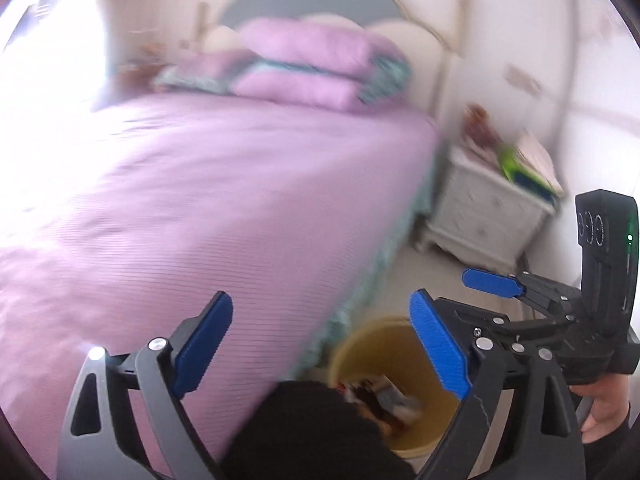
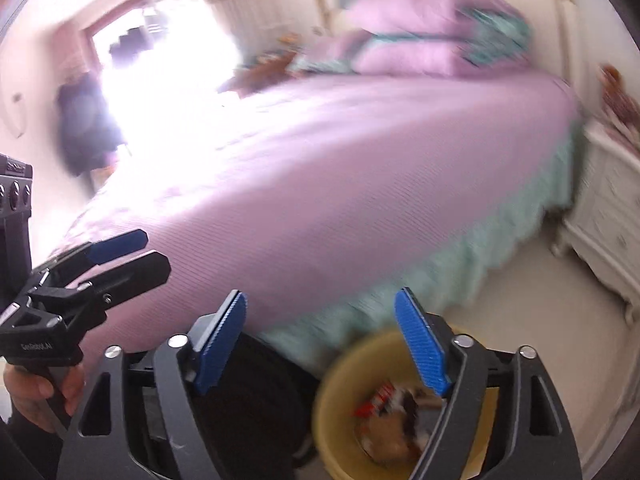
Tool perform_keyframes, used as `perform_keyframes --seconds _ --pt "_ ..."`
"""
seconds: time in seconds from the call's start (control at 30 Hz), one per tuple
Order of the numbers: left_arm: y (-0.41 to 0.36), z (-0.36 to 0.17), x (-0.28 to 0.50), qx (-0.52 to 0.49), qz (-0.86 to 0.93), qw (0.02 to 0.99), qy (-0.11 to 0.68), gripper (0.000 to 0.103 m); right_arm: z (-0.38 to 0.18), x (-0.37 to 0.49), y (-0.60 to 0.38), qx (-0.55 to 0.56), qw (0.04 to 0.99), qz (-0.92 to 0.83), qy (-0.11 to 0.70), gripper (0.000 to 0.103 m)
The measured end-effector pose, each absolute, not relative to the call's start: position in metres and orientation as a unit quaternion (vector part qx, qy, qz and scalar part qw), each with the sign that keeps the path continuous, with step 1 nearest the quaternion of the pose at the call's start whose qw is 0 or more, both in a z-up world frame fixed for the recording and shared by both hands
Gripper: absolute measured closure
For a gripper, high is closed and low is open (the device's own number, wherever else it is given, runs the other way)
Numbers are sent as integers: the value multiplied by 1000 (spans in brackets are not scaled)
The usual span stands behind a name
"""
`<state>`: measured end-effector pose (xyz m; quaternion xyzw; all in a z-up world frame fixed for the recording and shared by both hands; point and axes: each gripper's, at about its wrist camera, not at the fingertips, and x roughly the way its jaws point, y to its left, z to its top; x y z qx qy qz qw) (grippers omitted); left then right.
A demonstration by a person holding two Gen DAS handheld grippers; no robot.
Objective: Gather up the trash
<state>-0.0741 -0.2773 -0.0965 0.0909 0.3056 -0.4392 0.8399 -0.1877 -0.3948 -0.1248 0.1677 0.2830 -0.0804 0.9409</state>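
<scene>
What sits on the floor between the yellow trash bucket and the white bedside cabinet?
Only bare pale floor shows between the yellow trash bucket and the white bedside cabinet, clearest in the right wrist view; blur could hide small litter.

The bed with a lilac cover fills the room, and lilac pillows are stacked at its arched headboard. A white nightstand stands just beside the bed on the pale floor. Beyond the bed, strong daylight comes through a window.
</scene>
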Motion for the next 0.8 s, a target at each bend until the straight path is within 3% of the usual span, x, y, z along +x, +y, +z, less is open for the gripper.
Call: perform_keyframes --seconds 0.07,0.13,0.27,0.57,0.8 --pt "-248 -84 -66 76 -402 865 291 12 -110 -168 -375 145 949 -55 274 24" --pt "-218 -72 -58 64 -362 888 276 4 -93 -148 -352 122 958 -29 256 18" --pt "-158 -52 -47 33 -282 927 244 4 -71 -116 -312 83 969 7 231 11" --pt "-67 -32 -34 -7 -146 967 211 4 -50 -59 -230 74 971 105 203 9" --pt "-31 -38 -14 -26 -98 969 224 4 -60 -23 -189 73 959 142 234 9"
